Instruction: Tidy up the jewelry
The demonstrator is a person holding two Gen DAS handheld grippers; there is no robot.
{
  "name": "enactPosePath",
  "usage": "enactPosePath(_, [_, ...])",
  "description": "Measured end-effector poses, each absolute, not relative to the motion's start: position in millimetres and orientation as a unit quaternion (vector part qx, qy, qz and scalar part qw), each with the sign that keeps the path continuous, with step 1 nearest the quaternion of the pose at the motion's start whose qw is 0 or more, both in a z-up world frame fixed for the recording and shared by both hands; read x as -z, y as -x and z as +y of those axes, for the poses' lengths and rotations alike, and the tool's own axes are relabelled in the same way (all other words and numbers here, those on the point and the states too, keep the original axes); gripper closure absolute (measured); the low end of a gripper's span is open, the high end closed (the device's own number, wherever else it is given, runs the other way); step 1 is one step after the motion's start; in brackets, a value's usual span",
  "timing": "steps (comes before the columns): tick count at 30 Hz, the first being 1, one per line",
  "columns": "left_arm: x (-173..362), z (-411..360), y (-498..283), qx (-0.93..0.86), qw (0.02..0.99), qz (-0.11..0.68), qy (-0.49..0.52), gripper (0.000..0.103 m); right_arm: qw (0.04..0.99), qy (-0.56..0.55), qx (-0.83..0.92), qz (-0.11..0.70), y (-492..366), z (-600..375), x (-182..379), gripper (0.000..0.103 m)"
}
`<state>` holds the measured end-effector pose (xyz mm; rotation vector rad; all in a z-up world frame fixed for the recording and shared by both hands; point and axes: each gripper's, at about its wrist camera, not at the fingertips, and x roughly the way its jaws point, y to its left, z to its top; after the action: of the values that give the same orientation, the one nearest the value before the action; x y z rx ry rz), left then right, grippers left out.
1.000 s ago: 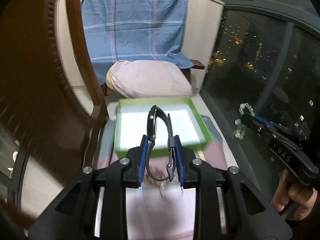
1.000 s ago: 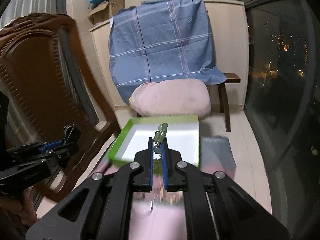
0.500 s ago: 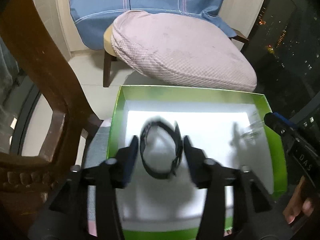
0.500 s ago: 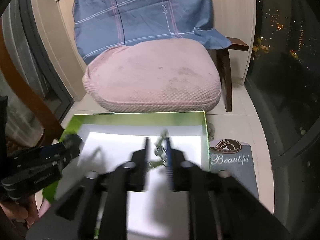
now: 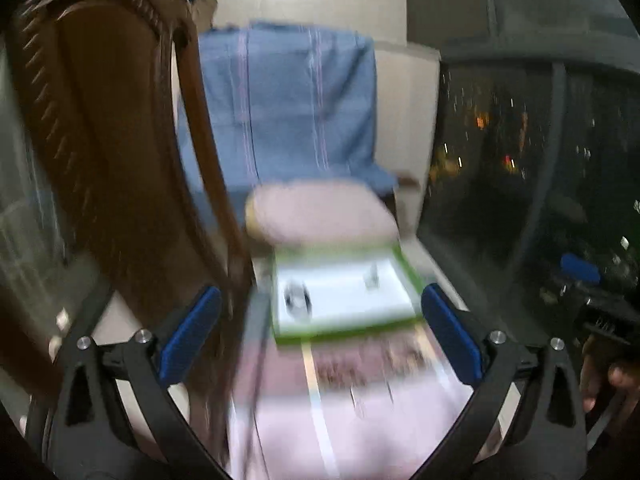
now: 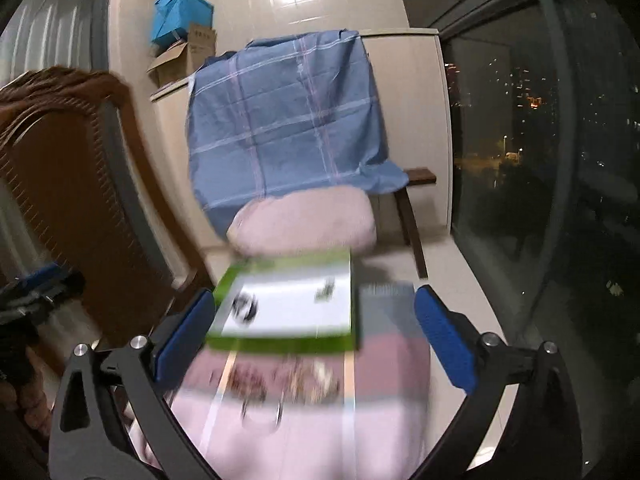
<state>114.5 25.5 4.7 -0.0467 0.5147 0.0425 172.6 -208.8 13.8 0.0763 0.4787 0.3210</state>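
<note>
A: Where does the jewelry sit?

B: Two pieces lie in the green-rimmed box (image 6: 280, 342): a dark bracelet (image 6: 245, 307) toward its nine o'clock side, a pale green piece (image 6: 326, 290) toward two o'clock. More jewelry (image 6: 288, 380) lies loose on the pink cloth (image 6: 304, 440) at six o'clock of the box.

A: How will it handle?

B: We judge it light, small and slippery, the chains limp; we would pinch a band or clasp, not a dangling end.

A: And our hands?

B: Our left gripper (image 5: 320, 332) and right gripper (image 6: 312, 332) both tilt downward, jaws having just been opening, now spread wide with nothing between them.
</note>
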Motion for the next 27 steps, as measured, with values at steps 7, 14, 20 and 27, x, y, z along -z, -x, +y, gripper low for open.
enactPosePath(7, [49.0, 2.6, -45.8, -0.046, 0.942, 0.326, 0.068, 0.004, 0.949, -0.010, -0.146, 0.279, -87.3, -207.1, 18.4, 0.005])
enactPosePath(14, [50.3, -13.6, -14.6, -0.046, 0.938, 0.337, 0.062, 0.004, 0.940, 0.004, -0.159, 0.302, -45.3, -192.7, 28.8, 0.005])
enactPosePath(20, [41.3, -18.7, -3.4, -0.043, 0.943, 0.325, 0.057, 0.004, 0.944, -0.003, -0.157, 0.290, -34.8, -195.9, 20.3, 0.006])
enactPosePath(27, [38.6, -24.4, -0.1, -0.040, 0.944, 0.323, 0.050, 0.004, 0.947, -0.007, -0.155, 0.280, -29.1, -201.6, 15.0, 0.006])
